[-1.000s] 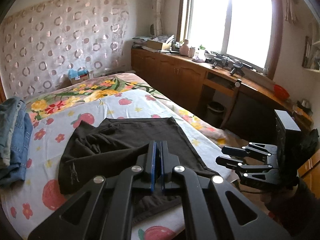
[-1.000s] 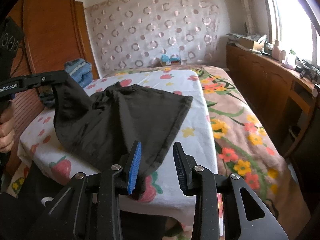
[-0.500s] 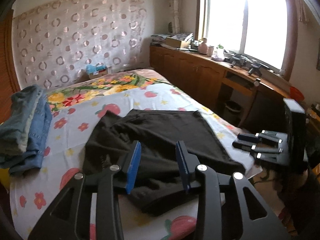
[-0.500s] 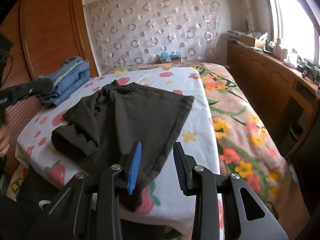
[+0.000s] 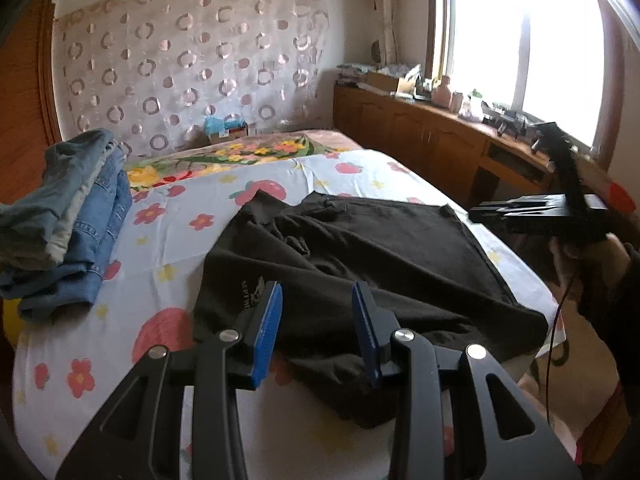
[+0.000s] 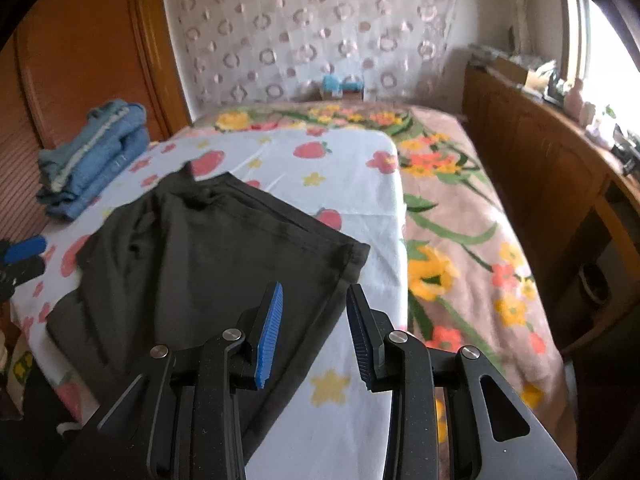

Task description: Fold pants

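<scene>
A bed (image 5: 224,236) under a strawberry-print sheet (image 6: 320,200) fills the room, a flowered blanket (image 6: 460,216) along its window side. Low wooden cabinets (image 5: 404,140) run under the window (image 5: 524,40); a circle-patterned curtain (image 5: 192,60) hangs behind the head end. Folded jeans (image 5: 68,220) sit at the far-left edge. The black pants (image 5: 360,272) lie rumpled near the foot edge. Left tongs (image 5: 316,328) and right tongs (image 6: 314,326) hover over them, both partly open and empty.
</scene>
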A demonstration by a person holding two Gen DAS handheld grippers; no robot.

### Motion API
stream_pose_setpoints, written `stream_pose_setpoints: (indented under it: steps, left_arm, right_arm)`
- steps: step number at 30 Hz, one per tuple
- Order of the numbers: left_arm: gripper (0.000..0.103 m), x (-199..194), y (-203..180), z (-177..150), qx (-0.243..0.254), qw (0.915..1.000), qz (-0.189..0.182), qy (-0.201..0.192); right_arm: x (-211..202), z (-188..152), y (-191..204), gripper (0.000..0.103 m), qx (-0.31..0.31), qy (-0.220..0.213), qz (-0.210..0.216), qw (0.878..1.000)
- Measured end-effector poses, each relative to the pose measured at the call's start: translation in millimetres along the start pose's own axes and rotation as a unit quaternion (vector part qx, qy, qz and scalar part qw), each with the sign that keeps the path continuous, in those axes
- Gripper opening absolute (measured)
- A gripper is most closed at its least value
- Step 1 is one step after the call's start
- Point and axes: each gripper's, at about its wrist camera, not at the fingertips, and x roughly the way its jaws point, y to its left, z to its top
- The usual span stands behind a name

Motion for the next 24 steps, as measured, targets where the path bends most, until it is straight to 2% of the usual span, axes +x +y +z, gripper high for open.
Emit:
stream_pose_setpoints:
  steps: [3, 7, 11, 13, 15, 16, 21, 24]
  left_arm:
    - [0.035, 6, 3, -4, 0.002, 0.9999, 0.007, 0.008]
    - [0.035, 15, 7, -12, 0.001, 0.9994, -0.004, 0.035]
    - [0.035, 22, 10, -19, -0.011, 0.9985, -0.013, 0.051]
    - [0.035, 22, 10, -21, -0.014, 0.9983, -0.016, 0.055]
    - [0.035, 21, 9, -22, -0.013, 0.9982, -0.02, 0.054]
    - [0.035, 20, 9, -22, -0.012, 0.9983, -0.021, 0.053]
    - [0.035, 15, 11, -24, -0.016, 0.9986, -0.024, 0.046]
    - [0.035, 13, 14, -25, -0.017, 0.9985, -0.025, 0.045]
  right_arm:
    - [24, 7, -9, 0.032, 0.0, 0.031, -0.007, 0.999]
    - [48, 13, -20, 0.031, 0.005, 0.057, -0.015, 0.998]
    - [55, 19, -22, 0.023, 0.004, 0.057, -0.018, 0.998]
    - [56, 20, -21, 0.01, -0.002, 0.058, -0.021, 0.998]
    - [57, 22, -20, 0.005, -0.005, 0.059, -0.014, 0.998]
    - [57, 22, -19, 0.004, -0.008, 0.057, -0.012, 0.998]
    - [45, 25, -29, 0.003, 0.016, 0.022, -0.09, 0.996]
    - [39, 26, -29, 0.004, 0.027, 0.016, -0.087, 0.996]
